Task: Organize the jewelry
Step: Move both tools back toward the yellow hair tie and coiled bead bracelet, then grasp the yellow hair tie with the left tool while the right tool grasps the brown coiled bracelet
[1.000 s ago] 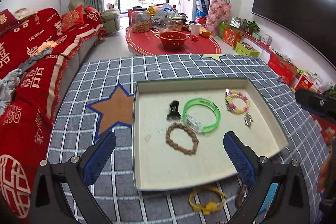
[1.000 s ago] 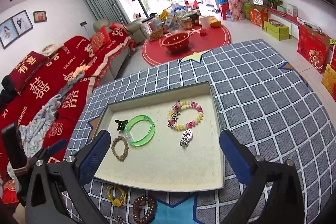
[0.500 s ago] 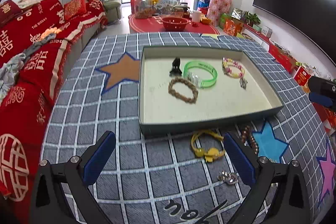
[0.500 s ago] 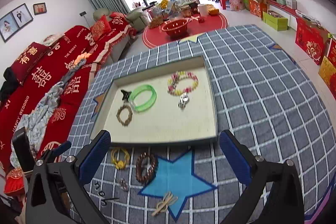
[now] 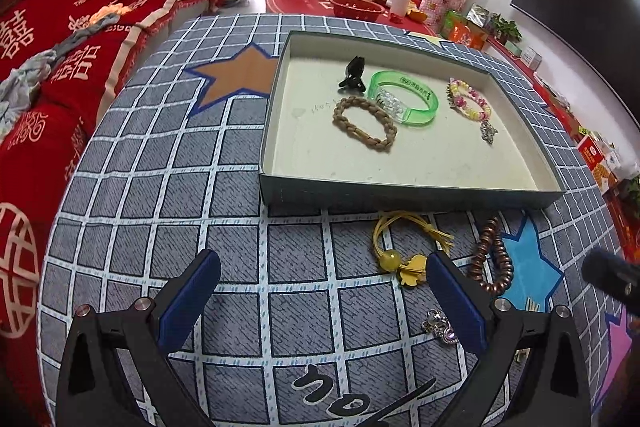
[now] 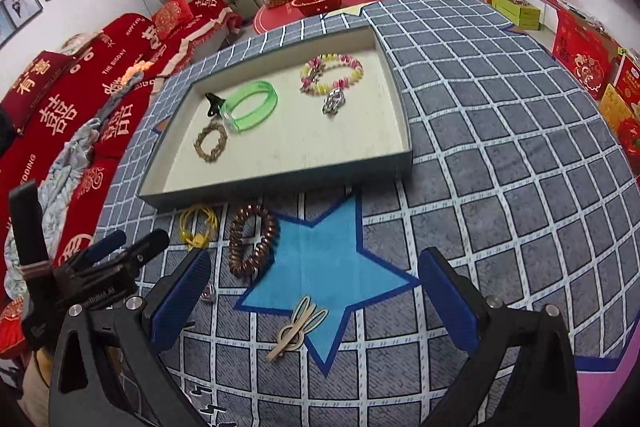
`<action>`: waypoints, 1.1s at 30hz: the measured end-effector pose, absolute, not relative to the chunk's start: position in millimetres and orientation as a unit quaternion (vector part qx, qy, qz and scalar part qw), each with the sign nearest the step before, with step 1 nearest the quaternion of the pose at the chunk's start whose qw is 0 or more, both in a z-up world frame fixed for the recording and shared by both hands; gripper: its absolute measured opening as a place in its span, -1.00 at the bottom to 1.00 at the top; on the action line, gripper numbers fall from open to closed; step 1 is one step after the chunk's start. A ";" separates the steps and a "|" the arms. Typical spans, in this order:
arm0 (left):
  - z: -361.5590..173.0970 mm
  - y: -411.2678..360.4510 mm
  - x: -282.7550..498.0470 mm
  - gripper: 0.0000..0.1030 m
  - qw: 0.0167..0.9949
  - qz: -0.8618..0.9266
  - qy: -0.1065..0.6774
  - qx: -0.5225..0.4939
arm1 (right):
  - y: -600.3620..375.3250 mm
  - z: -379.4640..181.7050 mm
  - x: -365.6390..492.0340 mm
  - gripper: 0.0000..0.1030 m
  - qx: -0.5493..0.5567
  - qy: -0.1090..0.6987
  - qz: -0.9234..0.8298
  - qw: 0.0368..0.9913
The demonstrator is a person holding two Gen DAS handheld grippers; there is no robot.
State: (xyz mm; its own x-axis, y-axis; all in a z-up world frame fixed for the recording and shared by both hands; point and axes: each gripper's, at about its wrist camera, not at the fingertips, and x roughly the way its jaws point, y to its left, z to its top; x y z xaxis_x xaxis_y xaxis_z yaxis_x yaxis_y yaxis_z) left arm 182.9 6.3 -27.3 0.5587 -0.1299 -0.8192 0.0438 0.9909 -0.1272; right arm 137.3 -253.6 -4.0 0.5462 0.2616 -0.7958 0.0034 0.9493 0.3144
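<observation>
A shallow tray [image 5: 400,193] [image 6: 280,183] on the checked mat holds a green bangle [image 5: 404,97], a braided tan bracelet [image 5: 364,123], a beaded bracelet [image 5: 468,99], a black clip [image 5: 354,75] and a silver charm [image 5: 488,131]. In front of the tray lie a yellow cord bracelet [image 5: 400,247] [image 6: 198,223], a brown coil bracelet [image 5: 494,259] [image 6: 252,243], a silver ring [image 5: 438,325] and a beige hair clip [image 6: 298,327]. My left gripper [image 5: 320,303] is open and empty above the mat, near the yellow bracelet. My right gripper [image 6: 312,303] is open and empty above the beige clip.
The mat [image 5: 160,187] has a blue star [image 6: 332,267] and an orange star [image 5: 236,75]. A red sofa [image 5: 60,39] runs along the left. A red round rug with a basket [image 6: 320,1] lies beyond. The left gripper's body [image 6: 92,275] shows in the right wrist view.
Both grippers have drawn back from over the tray and lowered toward the mat in front of it. The loose jewelry outside the tray has come into view. Both stay open.
</observation>
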 end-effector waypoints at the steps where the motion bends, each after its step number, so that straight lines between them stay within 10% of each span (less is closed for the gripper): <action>1: -28.5 7.1 184.0 1.00 0.881 -0.046 0.468 -0.048 | -251.1 -5.9 137.0 1.00 0.137 0.473 0.073 0.867; 9: -35.3 8.1 190.5 1.00 0.880 -0.027 0.472 -0.048 | -236.4 -19.0 143.8 0.97 0.107 0.484 0.057 0.867; 33: -46.5 -8.1 197.6 0.94 0.881 -0.013 0.473 -0.008 | -185.5 -37.5 153.7 -0.01 -0.035 0.489 0.065 0.869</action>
State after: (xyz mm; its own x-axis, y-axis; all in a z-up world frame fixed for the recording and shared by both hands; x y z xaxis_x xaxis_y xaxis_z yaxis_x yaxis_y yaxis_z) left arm 197.6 -8.1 -46.5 0.5520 -0.0299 -0.8333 0.0143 0.9995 -0.0264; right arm 153.7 -185.5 -37.5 0.5138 0.0798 -0.8542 -0.1472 0.9891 0.0038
